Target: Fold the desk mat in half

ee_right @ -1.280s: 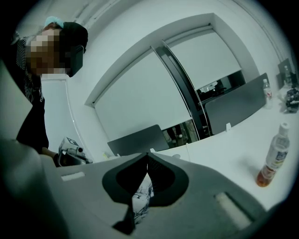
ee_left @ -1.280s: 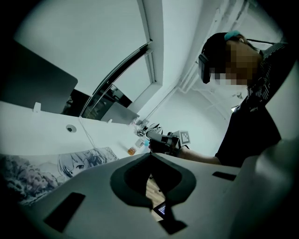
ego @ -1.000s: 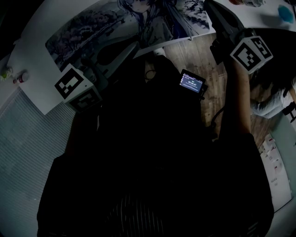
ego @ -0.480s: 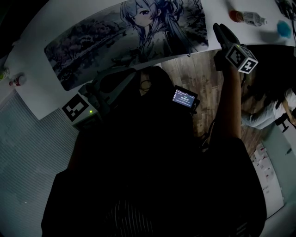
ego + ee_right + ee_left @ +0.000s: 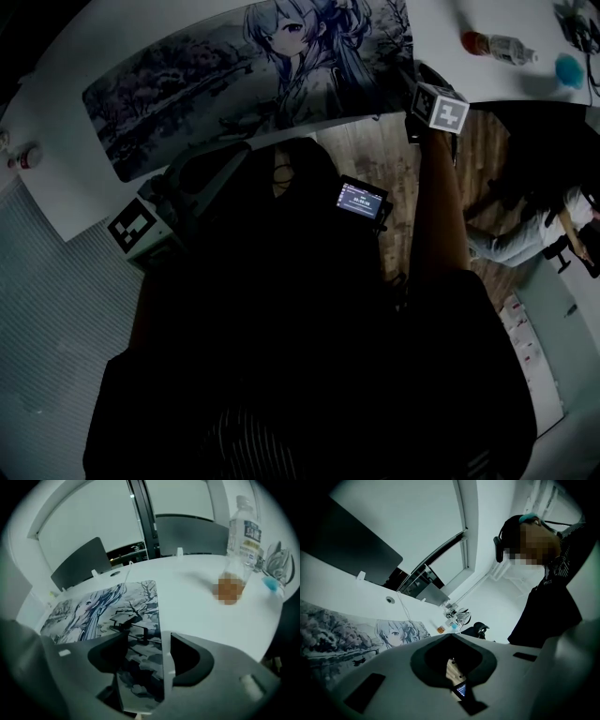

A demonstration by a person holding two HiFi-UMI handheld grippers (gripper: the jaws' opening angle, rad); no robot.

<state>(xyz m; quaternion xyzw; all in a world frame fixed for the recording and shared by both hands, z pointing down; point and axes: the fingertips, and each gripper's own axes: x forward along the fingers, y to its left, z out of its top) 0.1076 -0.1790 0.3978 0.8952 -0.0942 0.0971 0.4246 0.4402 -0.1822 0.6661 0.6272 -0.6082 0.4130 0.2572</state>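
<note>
left gripper (image 5: 452,643): jaws all but together, nothing in them, we see it by near edge of white table (image 5: 66,159) | right gripper (image 5: 143,644): jaws wide, near right corner of desk mat (image 5: 253,103) between them | desk mat: flat, unfolded on table | water bottle (image 5: 241,531): upright, right of mat, well apart
</note>
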